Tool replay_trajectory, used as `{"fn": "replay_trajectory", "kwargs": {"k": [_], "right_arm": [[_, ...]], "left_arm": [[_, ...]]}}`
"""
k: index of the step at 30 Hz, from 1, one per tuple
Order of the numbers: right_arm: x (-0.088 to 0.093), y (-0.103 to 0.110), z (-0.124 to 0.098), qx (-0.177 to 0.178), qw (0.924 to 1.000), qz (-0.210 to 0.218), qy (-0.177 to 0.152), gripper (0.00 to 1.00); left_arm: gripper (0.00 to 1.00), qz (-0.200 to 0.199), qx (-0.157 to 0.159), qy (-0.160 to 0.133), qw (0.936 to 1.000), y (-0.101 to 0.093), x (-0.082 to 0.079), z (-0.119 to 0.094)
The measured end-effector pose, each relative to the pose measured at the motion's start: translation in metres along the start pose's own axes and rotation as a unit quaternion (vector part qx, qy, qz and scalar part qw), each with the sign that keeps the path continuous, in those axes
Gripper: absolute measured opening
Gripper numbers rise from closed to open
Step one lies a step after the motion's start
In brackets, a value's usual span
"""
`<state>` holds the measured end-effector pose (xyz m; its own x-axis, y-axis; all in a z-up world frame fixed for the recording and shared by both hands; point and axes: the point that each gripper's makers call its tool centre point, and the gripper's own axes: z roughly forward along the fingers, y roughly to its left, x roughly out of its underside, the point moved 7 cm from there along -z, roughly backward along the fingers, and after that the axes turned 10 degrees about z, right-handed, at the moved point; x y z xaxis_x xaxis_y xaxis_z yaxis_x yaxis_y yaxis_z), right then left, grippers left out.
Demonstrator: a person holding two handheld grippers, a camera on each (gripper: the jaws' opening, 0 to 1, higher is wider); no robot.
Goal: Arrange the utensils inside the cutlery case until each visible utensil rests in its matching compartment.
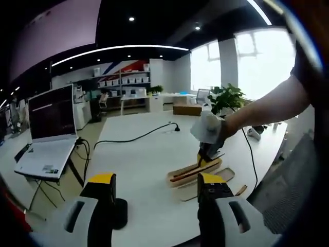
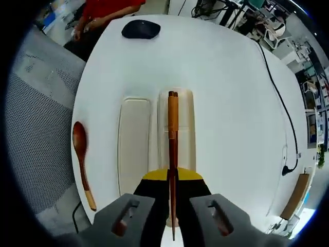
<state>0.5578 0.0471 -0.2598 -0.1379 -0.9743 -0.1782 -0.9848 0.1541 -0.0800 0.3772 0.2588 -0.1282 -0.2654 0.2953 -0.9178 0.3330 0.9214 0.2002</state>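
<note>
Here, in the right gripper view, I see my right gripper (image 2: 172, 193) clamped on a pair of chopsticks (image 2: 172, 154), the yellow-tipped jaws pressed together around the dark lower shafts. The chopsticks run straight ahead from the jaws, their lighter ends lying over the right-hand compartment of the cutlery case (image 2: 134, 149). Whether those ends touch the tray floor or hover above it, I cannot tell from this angle. The left-hand compartment lies bare. A wooden spoon (image 2: 81, 157) rests on the white table (image 2: 226, 103) to the left of the case, near the table's edge, apart from the case and with its bowl pointing away from the gripper. A dark computer mouse (image 2: 141, 29) sits far ahead, beyond the case.

In the left gripper view, my left gripper (image 1: 157, 188) is held with its jaws wide apart and nothing between them. Ahead and to its right sits the cutlery case (image 1: 226, 173), with the right gripper (image 1: 208, 152) and a gloved hand (image 1: 209, 128) above it. A laptop (image 1: 49, 131) stands off to the left on a stand.
</note>
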Motion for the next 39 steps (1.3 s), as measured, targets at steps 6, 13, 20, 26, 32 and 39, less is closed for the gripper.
{"fn": "replay_trajectory", "kwargs": {"k": [6,13,20,26,32,39], "right_arm": [[-0.003,0.0,0.011,-0.008,1.0,-0.003,0.004,0.0],[-0.007,-0.002,0.018,-0.006,0.9999,0.011,0.004,0.0],[-0.002,-0.001,0.025,-0.009,0.9999,0.002,0.011,0.0],[-0.004,-0.004,0.021,-0.004,0.9997,0.024,-0.006,0.01],[-0.003,-0.007,0.01,0.0,0.999,0.037,-0.026,0.06],[0.003,-0.007,-0.006,0.01,0.997,0.053,-0.055,0.1]], "left_arm": [[0.66,-0.002,0.003,0.003,1.0,0.0,0.001,0.001],[0.66,-0.004,0.005,0.004,1.0,0.0,0.001,0.001],[0.66,-0.007,0.001,0.004,1.0,0.001,0.002,0.0],[0.66,-0.009,0.001,0.004,1.0,0.001,0.002,0.001],[0.66,-0.006,0.001,0.005,1.0,0.001,0.002,0.001],[0.66,-0.004,0.002,0.005,1.0,0.0,0.001,0.001]]}}
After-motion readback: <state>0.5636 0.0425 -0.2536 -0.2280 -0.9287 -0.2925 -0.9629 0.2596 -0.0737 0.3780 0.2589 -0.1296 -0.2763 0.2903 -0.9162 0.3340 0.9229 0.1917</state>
